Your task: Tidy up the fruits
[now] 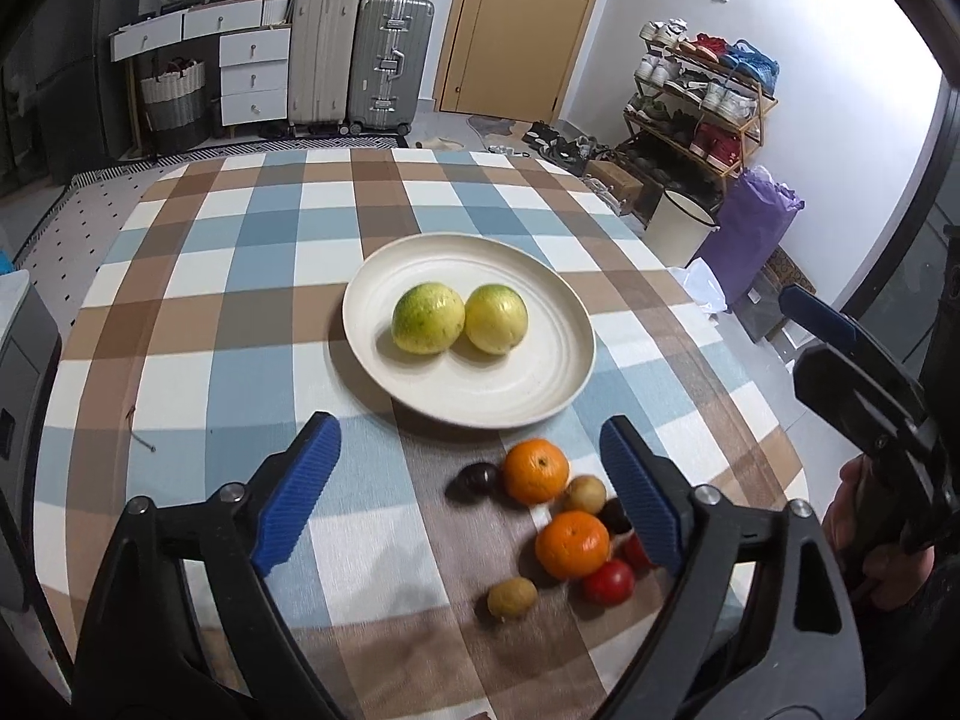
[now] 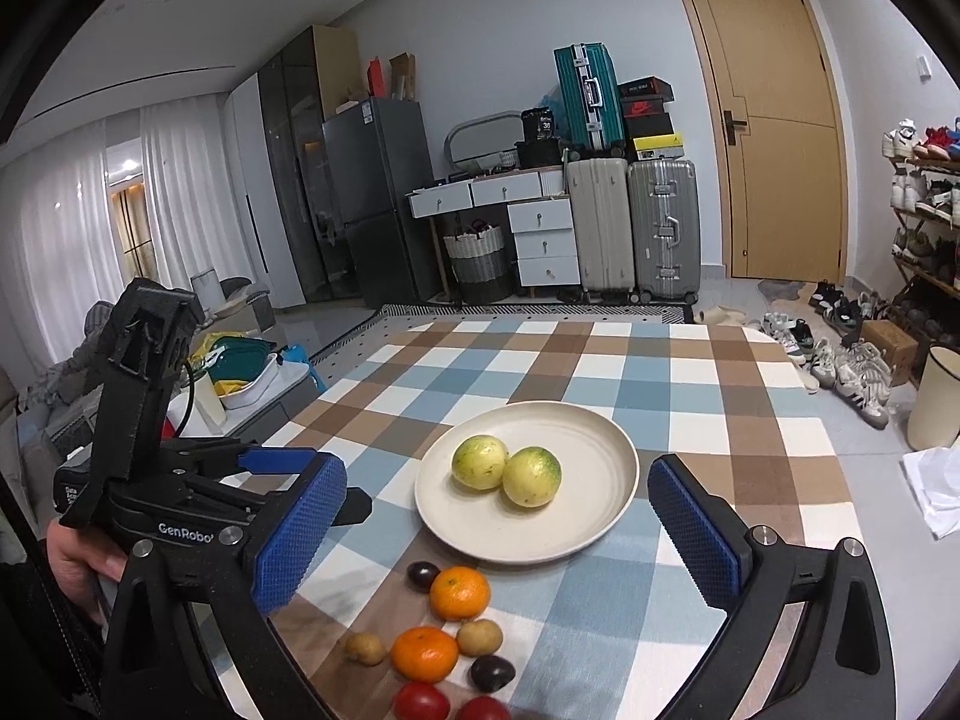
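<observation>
A cream plate on the checked tablecloth holds two yellow-green round fruits side by side. In front of the plate lies a loose cluster: two oranges, two dark plums, two small tan fruits and red tomatoes. My left gripper hovers open over the near table, nothing between its blue pads. My right gripper is also wide open and empty, above the same cluster, with the plate just beyond it.
The table's right edge drops to a floor with a white bin, a purple bag and a shoe rack. Suitcases, drawers and a door stand beyond the far edge. A hand holds the left gripper.
</observation>
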Motion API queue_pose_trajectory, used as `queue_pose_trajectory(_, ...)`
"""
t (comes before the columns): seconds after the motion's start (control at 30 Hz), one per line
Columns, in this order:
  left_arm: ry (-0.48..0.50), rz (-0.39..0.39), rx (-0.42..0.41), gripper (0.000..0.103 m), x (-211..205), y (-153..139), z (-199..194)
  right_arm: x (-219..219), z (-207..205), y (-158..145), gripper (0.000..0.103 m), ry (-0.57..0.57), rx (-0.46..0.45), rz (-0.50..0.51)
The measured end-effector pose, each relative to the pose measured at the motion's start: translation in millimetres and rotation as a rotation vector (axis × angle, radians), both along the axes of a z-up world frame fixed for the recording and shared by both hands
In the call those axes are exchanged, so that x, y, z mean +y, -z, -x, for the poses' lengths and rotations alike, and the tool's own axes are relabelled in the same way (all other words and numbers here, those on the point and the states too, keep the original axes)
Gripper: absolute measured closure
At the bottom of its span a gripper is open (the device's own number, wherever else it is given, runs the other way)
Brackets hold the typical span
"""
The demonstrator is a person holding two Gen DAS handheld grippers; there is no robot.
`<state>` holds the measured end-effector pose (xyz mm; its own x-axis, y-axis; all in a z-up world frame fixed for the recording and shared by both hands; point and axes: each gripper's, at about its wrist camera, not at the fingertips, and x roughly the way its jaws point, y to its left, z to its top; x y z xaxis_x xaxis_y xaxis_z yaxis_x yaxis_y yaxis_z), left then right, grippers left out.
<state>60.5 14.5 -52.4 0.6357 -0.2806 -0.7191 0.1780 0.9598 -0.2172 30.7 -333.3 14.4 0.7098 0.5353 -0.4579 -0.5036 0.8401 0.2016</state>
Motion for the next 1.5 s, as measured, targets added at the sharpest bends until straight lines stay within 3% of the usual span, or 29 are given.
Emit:
queue_pose_trajectory(0.17,-0.005,0.008,0.032,0.004,2,15,14,-1,14,4,0.000,-0.001,0.005,0.006)
queue_pose_trajectory(0.37,0.004,-0.011,0.084,0.003,2,38,22,0,27,7,0.000,-0.003,0.009,0.019)
queue_pose_trajectory(0.7,0.050,-0.108,0.163,0.003,-18,77,31,-1,38,8,0.001,-0.003,0.006,0.029)
queue_pose_trajectory(1.13,0.069,-0.187,0.162,0.004,-29,91,29,-9,46,11,0.001,0.007,0.016,0.033)
queue_pose_trajectory(1.5,0.124,-0.176,0.179,0.054,-33,96,33,-14,47,17,0.001,0.016,0.037,0.037)
